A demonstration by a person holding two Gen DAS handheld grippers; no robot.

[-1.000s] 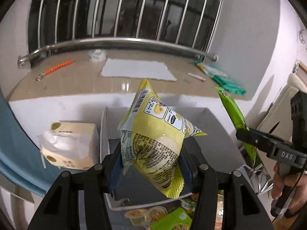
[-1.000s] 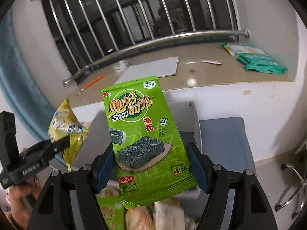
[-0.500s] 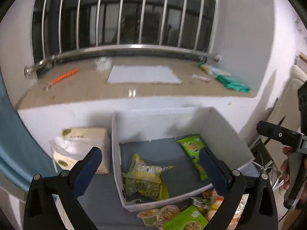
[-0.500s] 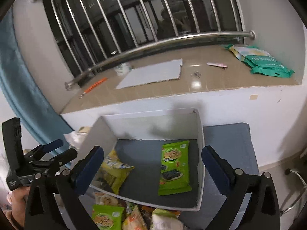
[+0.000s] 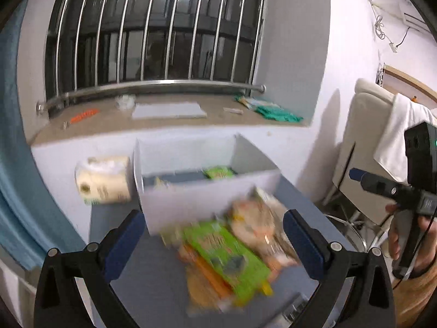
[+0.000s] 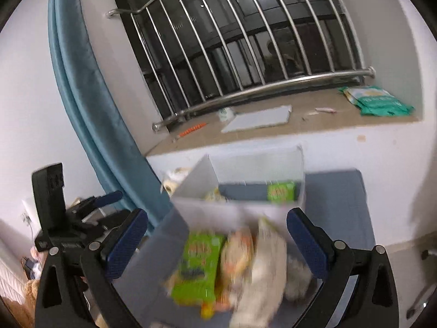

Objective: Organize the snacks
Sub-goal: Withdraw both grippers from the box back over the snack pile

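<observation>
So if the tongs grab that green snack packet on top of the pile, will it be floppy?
Probably a bit. The green snack packet looks flat and thin, so it may bend or droop. It likely weighs little for its size. Its shiny-looking wrapper could slip, and it rests on other packets, so those may shift.

- The window bars (image 5: 153, 27) and rail (image 6: 262, 87) are polished metal, bright with glare.
- The sill (image 5: 169, 125) looks like smooth, glossy stone or tile.
- The white box (image 5: 207, 196) has flat, matt walls, like card or foam board.
- The snack packets (image 5: 226, 254) are shiny plastic film, crinkled.
- The curtain (image 6: 90, 87) is soft teal cloth with a faint sheen.
- The tissue pack (image 5: 105, 180) is wrapped in thin, glossy plastic.
- The gripper pads (image 6: 127, 246) are dimpled blue rubber on matt black plastic arms.
</observation>
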